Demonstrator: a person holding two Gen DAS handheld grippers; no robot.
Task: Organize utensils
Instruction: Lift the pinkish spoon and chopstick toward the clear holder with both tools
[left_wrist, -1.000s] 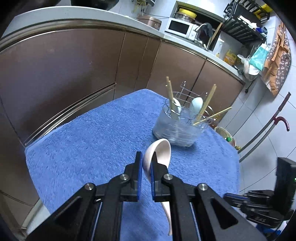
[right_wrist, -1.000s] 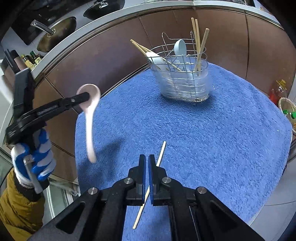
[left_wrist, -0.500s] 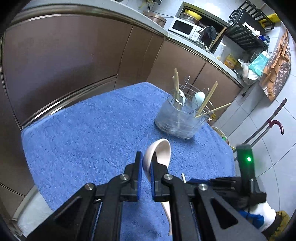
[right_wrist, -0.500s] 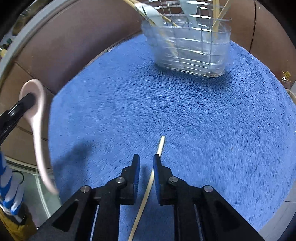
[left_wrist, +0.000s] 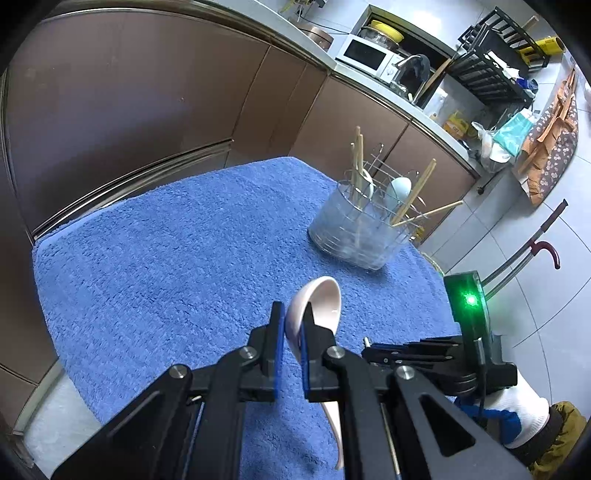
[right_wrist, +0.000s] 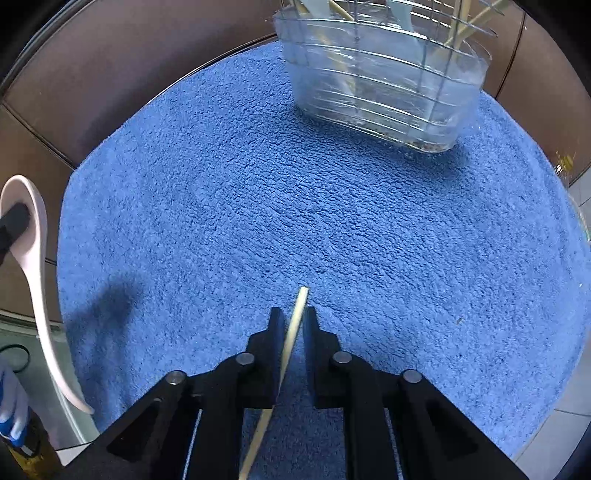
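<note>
My left gripper (left_wrist: 290, 325) is shut on the bowl of a pale pink ceramic spoon (left_wrist: 321, 299), held above the blue towel; the spoon also shows at the left of the right wrist view (right_wrist: 35, 258). My right gripper (right_wrist: 293, 325) is open, low over the towel, with a single wooden chopstick (right_wrist: 291, 332) lying between its fingers. The clear utensil holder (left_wrist: 360, 229) with a wire rack stands at the towel's far side and holds several chopsticks and two spoons; it fills the top of the right wrist view (right_wrist: 384, 81).
The blue towel (left_wrist: 166, 258) covers a small table beside brown cabinets (left_wrist: 129, 92). A counter with a microwave (left_wrist: 365, 55) lies beyond. The right gripper's body with a green light (left_wrist: 469, 299) shows at the right of the left wrist view.
My right gripper has opened and dropped toward the towel, so the chopstick now lies between its fingers. The left gripper still holds the spoon and has shifted slightly.
</note>
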